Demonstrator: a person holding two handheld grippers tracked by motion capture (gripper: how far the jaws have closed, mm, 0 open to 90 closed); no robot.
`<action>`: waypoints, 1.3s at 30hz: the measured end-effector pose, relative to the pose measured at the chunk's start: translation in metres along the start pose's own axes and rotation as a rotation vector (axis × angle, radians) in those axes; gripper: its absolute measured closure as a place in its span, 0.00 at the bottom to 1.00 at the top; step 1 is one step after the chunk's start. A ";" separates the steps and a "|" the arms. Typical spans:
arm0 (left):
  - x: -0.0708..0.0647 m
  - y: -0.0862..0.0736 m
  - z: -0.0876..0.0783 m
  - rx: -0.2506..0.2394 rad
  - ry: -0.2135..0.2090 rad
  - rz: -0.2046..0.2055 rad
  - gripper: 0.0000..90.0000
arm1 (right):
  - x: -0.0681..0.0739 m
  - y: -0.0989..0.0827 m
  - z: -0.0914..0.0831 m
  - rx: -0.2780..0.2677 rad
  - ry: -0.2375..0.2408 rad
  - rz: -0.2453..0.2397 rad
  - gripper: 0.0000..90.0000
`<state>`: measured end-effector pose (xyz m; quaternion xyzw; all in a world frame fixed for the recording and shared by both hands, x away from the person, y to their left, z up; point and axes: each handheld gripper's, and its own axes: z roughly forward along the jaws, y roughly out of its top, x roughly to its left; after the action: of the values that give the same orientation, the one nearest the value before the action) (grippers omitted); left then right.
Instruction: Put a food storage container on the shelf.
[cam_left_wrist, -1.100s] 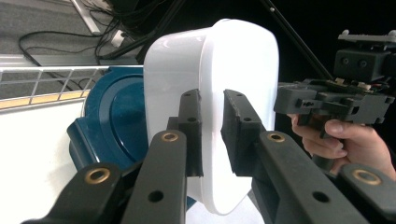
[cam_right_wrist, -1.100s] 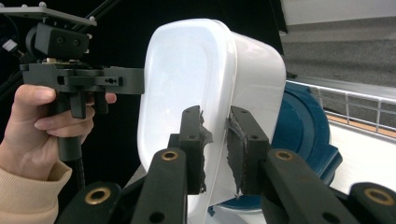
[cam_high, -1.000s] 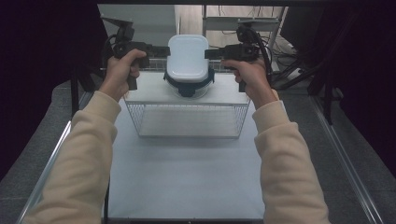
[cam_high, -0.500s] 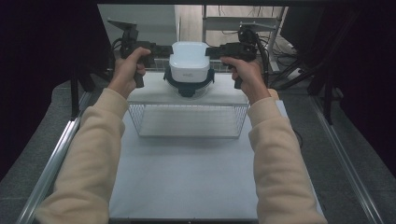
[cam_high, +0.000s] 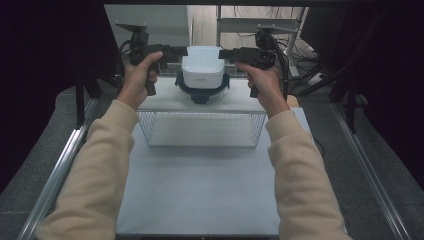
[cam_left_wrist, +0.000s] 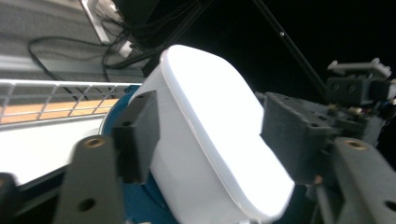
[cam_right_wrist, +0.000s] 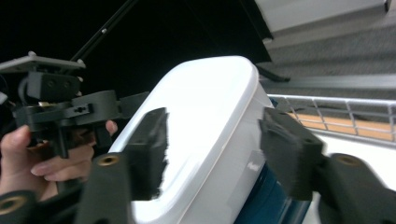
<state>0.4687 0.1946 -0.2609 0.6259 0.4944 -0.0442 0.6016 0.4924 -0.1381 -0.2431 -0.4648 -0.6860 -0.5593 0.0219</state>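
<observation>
A white container (cam_high: 202, 70) on a dark blue base (cam_high: 202, 92) hangs in the air behind a wire basket (cam_high: 202, 129). My left gripper (cam_high: 176, 51) is shut on its left side and my right gripper (cam_high: 229, 52) on its right side. In the left gripper view the white container (cam_left_wrist: 210, 140) is tilted between the two pads of my left gripper (cam_left_wrist: 215, 140). The right gripper view has the container (cam_right_wrist: 210, 140) clamped in my right gripper (cam_right_wrist: 219, 154), with the other hand and its gripper behind at the left.
The wire basket stands on a white table (cam_high: 200, 195), near its far end, with nothing visible inside. Metal rails (cam_high: 60, 165) run along both table sides. Cables and stands crowd the dark area behind. The basket's rim (cam_left_wrist: 56, 93) lies below the container.
The container has turned so its broad white face points less toward the high camera. Both hands have kept their grip and shifted slightly with it.
</observation>
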 end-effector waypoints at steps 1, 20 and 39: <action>-0.004 -0.002 -0.005 -0.008 0.013 0.030 0.35 | 0.003 -0.001 -0.004 -0.006 -0.003 -0.026 0.39; -0.034 -0.120 -0.075 -0.013 0.111 0.319 0.29 | 0.018 -0.095 -0.087 -0.034 -0.022 -0.388 0.31; 0.009 -0.266 -0.083 0.143 0.232 0.337 0.26 | -0.036 -0.251 -0.123 0.062 -0.122 -0.400 0.29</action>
<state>0.2504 0.2093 -0.4329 0.7418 0.4443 0.0943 0.4934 0.2864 -0.2427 -0.4045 -0.3513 -0.7816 -0.5021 -0.1169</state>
